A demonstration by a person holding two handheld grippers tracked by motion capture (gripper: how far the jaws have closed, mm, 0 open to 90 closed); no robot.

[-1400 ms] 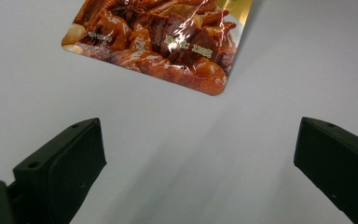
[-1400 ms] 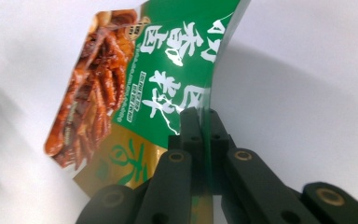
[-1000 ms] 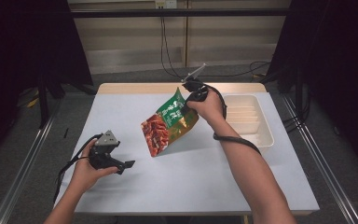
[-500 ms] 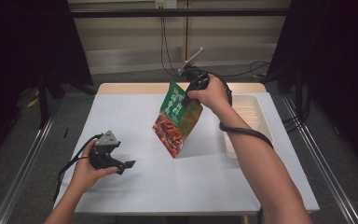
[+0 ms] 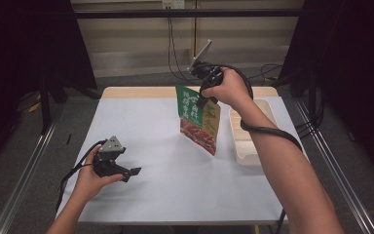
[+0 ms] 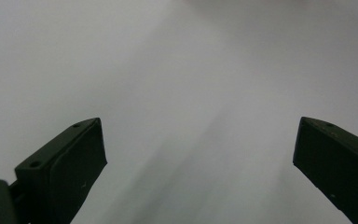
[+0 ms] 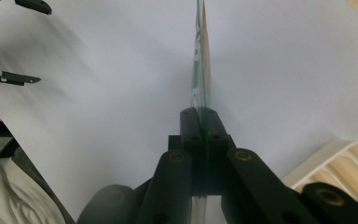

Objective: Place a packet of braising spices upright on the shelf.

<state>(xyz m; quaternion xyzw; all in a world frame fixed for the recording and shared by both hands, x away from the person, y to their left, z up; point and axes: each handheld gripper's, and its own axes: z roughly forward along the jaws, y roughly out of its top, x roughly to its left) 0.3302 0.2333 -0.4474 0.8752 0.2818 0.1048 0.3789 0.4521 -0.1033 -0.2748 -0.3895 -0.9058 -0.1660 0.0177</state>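
Right tongs (image 5: pixel 205 93) pinch the snack pouch (image 5: pixel 200 119) by its top edge, hanging high above the surface (image 5: pixel 165 185), so it may slip short of the tray (image 5: pixel 255 146), while left tongs (image 5: pixel 129 171) rest wide open, empty.

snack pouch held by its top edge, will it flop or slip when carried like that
The snack pouch hangs fairly flat below the right gripper, so it is probably light and semi-stiff. Its film looks glossy, so it may slip; the jaws are shut on a thin edge. It would likely swing if moved fast.

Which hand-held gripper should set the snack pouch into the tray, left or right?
Right. The right hand-held gripper is already shut on the snack pouch, which hangs beside the tray. The left hand-held gripper is open, low over the table's near left.
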